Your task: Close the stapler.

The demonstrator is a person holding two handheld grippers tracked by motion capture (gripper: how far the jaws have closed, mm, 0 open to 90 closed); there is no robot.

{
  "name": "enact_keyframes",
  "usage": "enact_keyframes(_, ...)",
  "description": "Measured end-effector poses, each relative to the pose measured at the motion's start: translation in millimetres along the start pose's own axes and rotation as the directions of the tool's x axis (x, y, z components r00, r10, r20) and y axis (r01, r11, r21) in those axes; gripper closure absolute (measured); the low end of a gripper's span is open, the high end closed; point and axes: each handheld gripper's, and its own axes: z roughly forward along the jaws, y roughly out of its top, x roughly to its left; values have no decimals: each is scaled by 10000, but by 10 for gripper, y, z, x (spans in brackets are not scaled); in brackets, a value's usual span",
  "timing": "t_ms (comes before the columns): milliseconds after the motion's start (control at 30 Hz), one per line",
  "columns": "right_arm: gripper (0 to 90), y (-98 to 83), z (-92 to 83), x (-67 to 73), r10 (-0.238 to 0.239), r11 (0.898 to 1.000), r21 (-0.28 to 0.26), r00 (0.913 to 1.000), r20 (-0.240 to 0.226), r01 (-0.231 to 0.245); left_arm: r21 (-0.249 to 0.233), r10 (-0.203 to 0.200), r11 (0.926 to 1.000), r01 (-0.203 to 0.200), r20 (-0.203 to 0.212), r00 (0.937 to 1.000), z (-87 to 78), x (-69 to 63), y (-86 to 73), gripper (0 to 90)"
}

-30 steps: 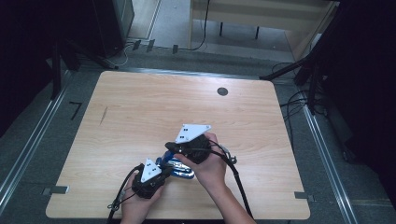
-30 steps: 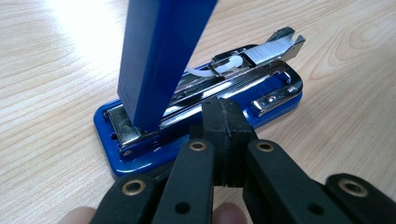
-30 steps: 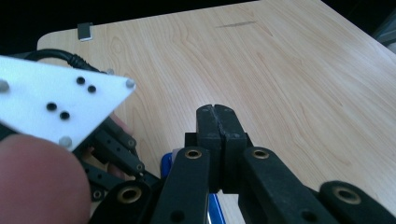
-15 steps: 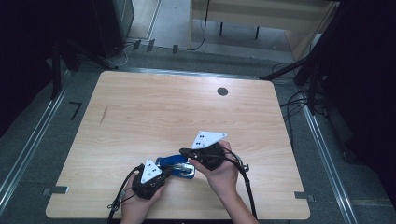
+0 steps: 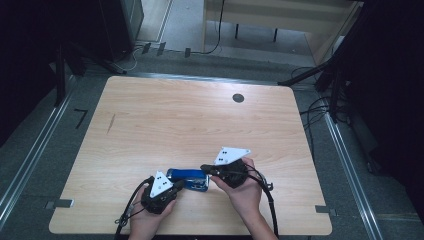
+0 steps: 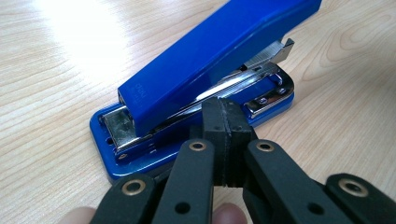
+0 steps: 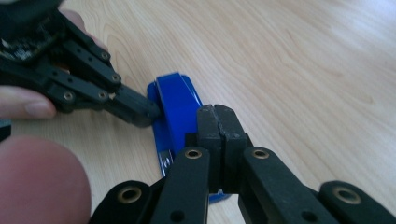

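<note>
A blue stapler lies on the wooden table near its front edge, its top arm raised slightly over the metal magazine. My left gripper is shut, and its joined tips rest against the stapler's long side, between arm and base. My right gripper is shut too, hovering at the stapler's other end with its tips just over the blue top. In the right gripper view the left gripper touches the stapler from the left. Nothing is held between either pair of jaws.
A dark round cable hole sits in the table's far right part, and a short dark mark lies at the left. Cables trail from both grippers over the front edge. Floor rails flank the table on both sides.
The right hand has moved to the right and down, toward the front edge, bringing its gripper low beside the stapler's right end. The left gripper and the stapler have stayed put.
</note>
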Motion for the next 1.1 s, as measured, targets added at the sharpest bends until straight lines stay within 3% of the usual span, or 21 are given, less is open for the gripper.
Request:
enact_keyframes(233, 900, -159, 14, -22, 284, 9996, -32, 9996, -50, -284, 4, 19, 10000, -19, -22, 10000, -4, -1, 0, 900)
enact_keyframes(433, 900, -304, 30, -47, 524, 9981, 321, 9982, 299, -534, -7, 38, 10000, -38, -20, 10000, -6, -1, -1, 900)
enact_keyframes(567, 900, -415, 48, -39, 681, 9969, 398, 9976, 117, -686, 4, 43, 10000, -43, -20, 10000, -4, -3, 0, 900)
enact_keyframes(1100, 900, -238, -6, 0, 650, 9973, -352, 9979, -8, -650, -25, 70, 10000, -70, 5, 10000, -7, -1, -2, 900)
